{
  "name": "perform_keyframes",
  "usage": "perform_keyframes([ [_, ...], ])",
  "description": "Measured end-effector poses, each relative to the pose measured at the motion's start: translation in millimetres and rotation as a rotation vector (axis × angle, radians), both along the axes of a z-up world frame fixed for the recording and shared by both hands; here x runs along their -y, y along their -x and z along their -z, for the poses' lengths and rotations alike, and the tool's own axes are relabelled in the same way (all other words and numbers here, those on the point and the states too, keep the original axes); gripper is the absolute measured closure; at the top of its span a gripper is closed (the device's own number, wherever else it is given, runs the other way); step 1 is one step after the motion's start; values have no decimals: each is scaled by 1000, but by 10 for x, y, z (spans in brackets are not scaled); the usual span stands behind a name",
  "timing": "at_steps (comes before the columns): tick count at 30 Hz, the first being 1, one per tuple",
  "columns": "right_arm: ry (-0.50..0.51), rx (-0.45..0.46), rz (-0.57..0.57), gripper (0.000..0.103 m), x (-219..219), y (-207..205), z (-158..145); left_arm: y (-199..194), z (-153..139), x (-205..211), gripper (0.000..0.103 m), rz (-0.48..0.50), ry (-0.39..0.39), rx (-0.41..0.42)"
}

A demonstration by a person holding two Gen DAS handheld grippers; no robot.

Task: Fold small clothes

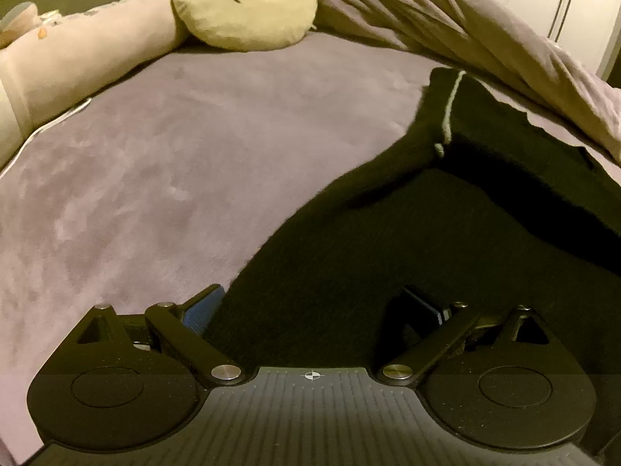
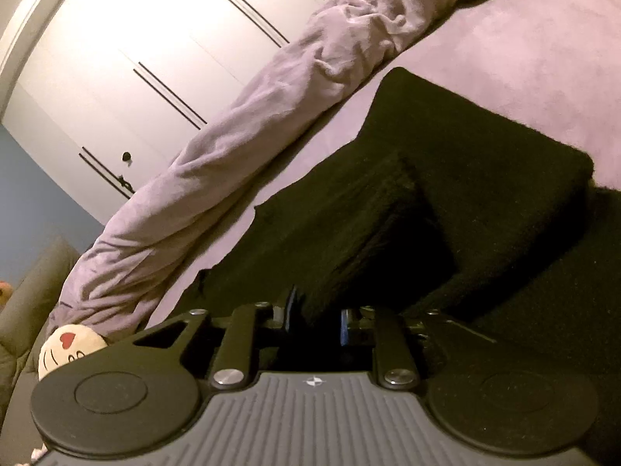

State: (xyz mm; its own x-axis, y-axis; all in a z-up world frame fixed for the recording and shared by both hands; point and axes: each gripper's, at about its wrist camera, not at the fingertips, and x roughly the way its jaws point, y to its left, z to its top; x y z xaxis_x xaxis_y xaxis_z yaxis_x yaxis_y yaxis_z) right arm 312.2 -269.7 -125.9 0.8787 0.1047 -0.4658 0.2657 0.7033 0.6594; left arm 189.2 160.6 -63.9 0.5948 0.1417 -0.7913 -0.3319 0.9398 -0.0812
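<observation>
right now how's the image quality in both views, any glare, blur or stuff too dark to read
Left wrist view: warm dim light, the black garment is a near-featureless dark mass, the emoji pillow slightly soft, fisheye bends the bed. Right wrist view: the white wardrobe is blown out, and garment folds are barely readable near the right gripper.
</observation>
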Motion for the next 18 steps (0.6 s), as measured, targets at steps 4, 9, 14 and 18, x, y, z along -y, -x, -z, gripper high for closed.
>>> perform_keyframes([
  [4, 146, 11, -35, 90, -102, -82, -180, -37, -51, 71, 3, 15, -12, 4],
  [9, 397, 57, -50, 90, -192, -192, -475, -208, -140, 237, 3, 60, -48, 30],
  [14, 540, 122, -28, 78, -125, -202, -481, -480, -174, 418, 3, 95, -67, 55],
  [18, 370, -5, -25, 67, 192, -198, -203, -639, -151, 539, 3, 117, -87, 59],
])
